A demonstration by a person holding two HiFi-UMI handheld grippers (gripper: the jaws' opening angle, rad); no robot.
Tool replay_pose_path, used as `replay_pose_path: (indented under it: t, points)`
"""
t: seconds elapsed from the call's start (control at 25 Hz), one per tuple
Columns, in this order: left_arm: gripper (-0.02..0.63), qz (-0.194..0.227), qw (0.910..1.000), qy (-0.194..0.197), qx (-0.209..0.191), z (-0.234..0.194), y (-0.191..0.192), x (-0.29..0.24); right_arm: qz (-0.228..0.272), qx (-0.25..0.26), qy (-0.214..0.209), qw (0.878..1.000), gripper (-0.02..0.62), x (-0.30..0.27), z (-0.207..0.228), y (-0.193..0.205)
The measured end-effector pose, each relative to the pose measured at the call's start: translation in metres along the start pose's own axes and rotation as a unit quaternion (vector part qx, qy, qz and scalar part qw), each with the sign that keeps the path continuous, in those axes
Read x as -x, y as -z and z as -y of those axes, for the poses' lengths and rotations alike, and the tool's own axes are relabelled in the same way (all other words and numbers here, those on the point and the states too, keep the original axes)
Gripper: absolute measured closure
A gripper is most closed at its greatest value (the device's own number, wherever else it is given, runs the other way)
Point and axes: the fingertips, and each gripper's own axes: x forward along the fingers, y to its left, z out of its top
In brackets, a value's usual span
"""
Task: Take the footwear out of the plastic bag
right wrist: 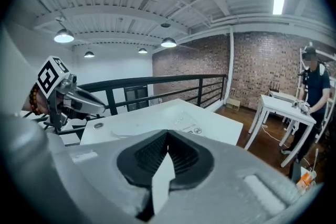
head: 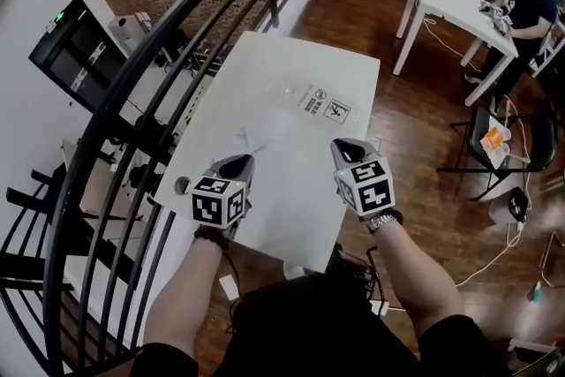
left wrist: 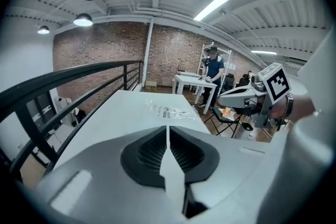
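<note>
A clear plastic bag (head: 305, 101) with a printed label lies flat in the middle of the white table (head: 265, 57). Something white, the footwear (head: 265, 130), shows inside its near end. My left gripper (head: 244, 160) hovers over the table's near left part, its tip close to the bag's near end, jaws shut and empty. My right gripper (head: 341, 146) is held at the near right, also shut with nothing in it. In the left gripper view the shut jaws (left wrist: 168, 131) point along the table toward the bag (left wrist: 169, 110). The right gripper view shows shut jaws (right wrist: 168, 136) and the bag (right wrist: 186, 124) beyond.
A black curved railing (head: 150, 49) runs along the table's left side. The table has a round cable hole (head: 183, 184) near its left front corner. A second white table (head: 459, 4) with a person stands at back right, beside a black chair (head: 499, 146).
</note>
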Motion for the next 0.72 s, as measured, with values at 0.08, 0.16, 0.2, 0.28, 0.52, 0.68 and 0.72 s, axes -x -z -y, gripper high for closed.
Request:
replay_pose_path:
  t: [0.08, 0.16, 0.2, 0.28, 0.52, 0.68, 0.72]
  points:
    - [0.589, 0.018, 0.9994, 0.022, -0.022, 0.023, -0.012, 0.007, 0.009, 0.020, -0.012, 1.000, 0.603, 0.008, -0.023, -0.006]
    - [0.589, 0.032, 0.9979, 0.040, -0.040, 0.043, -0.021, 0.011, 0.019, 0.032, -0.026, 0.999, 0.603, 0.013, -0.045, -0.012]
    - [0.589, 0.039, 0.9970, 0.047, -0.048, 0.052, -0.025, 0.013, 0.023, 0.034, -0.033, 0.999, 0.603, 0.016, -0.055, -0.015]
    - [0.589, 0.049, 0.9952, 0.059, -0.061, 0.068, -0.030, 0.016, 0.030, 0.036, -0.043, 0.998, 0.603, 0.023, -0.072, -0.019]
    - [0.591, 0.067, 0.9905, 0.075, -0.093, 0.096, -0.037, 0.027, 0.050, 0.052, -0.042, 0.996, 0.603, 0.042, -0.098, -0.030]
    - [0.591, 0.079, 0.9879, 0.079, -0.108, 0.108, -0.044, 0.031, 0.060, 0.059, -0.032, 0.996, 0.603, 0.050, -0.099, -0.036]
    - [0.589, 0.080, 0.9877, 0.079, -0.109, 0.110, -0.044, 0.032, 0.061, 0.057, -0.032, 0.996, 0.603, 0.051, -0.100, -0.035]
